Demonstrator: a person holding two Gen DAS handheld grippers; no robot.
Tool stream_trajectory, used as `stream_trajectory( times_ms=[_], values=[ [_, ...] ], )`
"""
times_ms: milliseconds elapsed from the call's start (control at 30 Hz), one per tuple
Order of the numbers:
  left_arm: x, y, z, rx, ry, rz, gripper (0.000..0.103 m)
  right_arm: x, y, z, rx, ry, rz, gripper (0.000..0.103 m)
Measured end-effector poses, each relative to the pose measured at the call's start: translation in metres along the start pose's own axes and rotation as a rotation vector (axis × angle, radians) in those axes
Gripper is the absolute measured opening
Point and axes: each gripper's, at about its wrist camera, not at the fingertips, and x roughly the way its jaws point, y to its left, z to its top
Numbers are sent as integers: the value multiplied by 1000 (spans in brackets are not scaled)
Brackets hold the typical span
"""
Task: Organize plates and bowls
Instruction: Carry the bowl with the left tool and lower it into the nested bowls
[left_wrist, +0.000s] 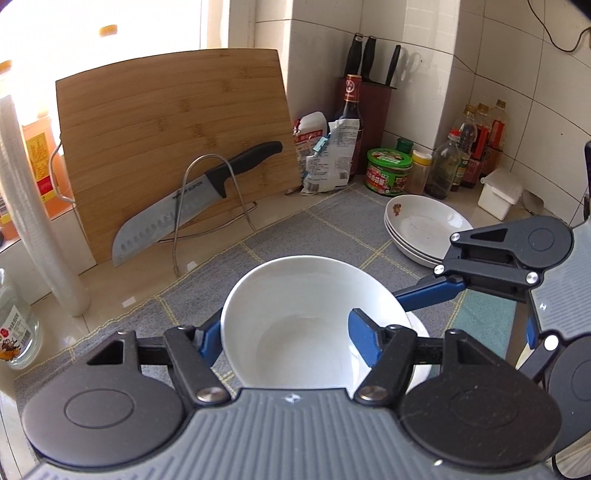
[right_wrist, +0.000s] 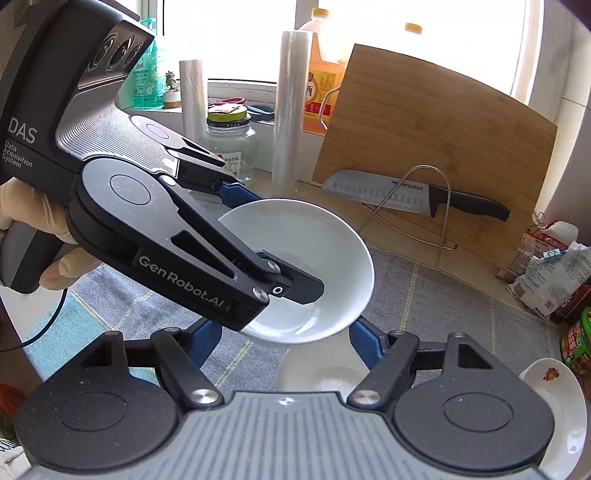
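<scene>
The left tool (left_wrist: 288, 339) is closed on a white bowl (left_wrist: 303, 284): one finger is set inside the bowl and the other outside, with the bowl's wall caught between the pads. The bowl is seen tilted and appears to be carried clear of the grey mat (left_wrist: 314, 229) spread on the table (left_wrist: 110, 280).

The right tool (right_wrist: 286, 339) is held partly open just below and beside it. A second white bowl (right_wrist: 321, 369) is seen between its fingers, under the first; whether the pads are pressed on that bowl cannot be told.

Further out, a stack of shallow plates (left_wrist: 424, 229) is standing on the mat to the right, near the jars and bottles in the corner. A knife (left_wrist: 184, 206) is propped in a wire rack against a chopping board (left_wrist: 173, 140) at the back.

The bowl is judged to be glazed ceramic: stiff, fairly heavy, smooth and so slippery, and easily chipped if knocked against the bowl beneath. A pinch across the wall just under the rim, as here, is the natural hold, but the weight hangs to one side of it, so the bowl may swing or slide. It should be lowered gently and squarely into the other bowl.
</scene>
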Motion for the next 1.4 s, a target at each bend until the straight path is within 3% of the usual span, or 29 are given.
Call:
stream_trajectory(
  times_ms=[367, 800, 1400],
  values=[
    [30, -35, 16, 49, 14, -74, 69, -15, -29, -30, 57, 17, -62, 80],
    [53, -44, 7, 33, 71, -108, 69, -4, -39, -54, 105, 74, -39, 80],
    [66, -43, -1, 32, 106, -118, 70, 5, -41, -55, 102, 118, -32, 80]
  ],
)
